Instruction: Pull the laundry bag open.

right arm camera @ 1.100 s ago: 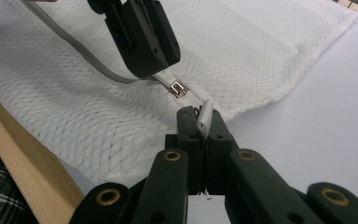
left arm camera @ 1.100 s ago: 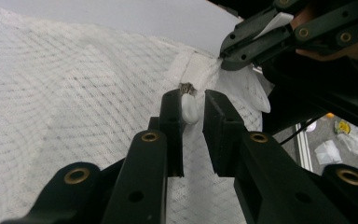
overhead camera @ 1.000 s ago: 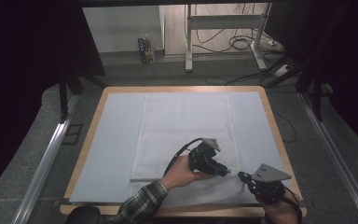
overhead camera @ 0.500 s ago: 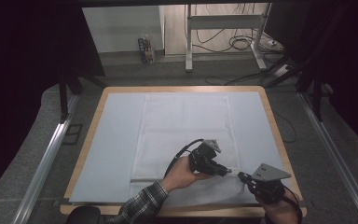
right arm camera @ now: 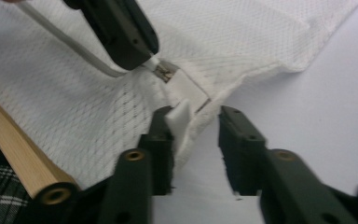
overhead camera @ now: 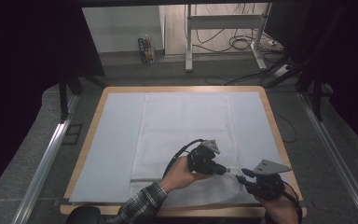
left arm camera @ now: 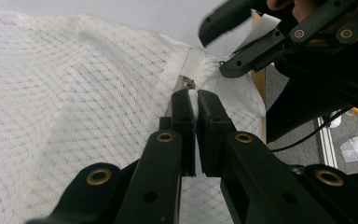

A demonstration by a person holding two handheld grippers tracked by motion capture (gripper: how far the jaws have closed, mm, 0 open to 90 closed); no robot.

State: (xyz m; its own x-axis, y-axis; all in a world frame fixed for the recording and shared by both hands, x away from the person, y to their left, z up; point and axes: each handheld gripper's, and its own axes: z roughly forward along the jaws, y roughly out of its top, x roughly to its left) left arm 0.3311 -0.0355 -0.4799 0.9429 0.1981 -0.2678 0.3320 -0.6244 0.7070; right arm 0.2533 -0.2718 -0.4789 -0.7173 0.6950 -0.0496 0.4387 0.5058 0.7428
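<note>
White mesh bag's (left arm camera: 74, 93) zipper pull (left arm camera: 186, 84) half-hidden by left tool (left arm camera: 192, 100)

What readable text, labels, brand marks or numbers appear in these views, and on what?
None can be read.
The colourful packs on the floor beyond the table: print too small and blurred.
The white mesh bag, its zipper pull and both grippers, left and right: no lettering visible.
</note>
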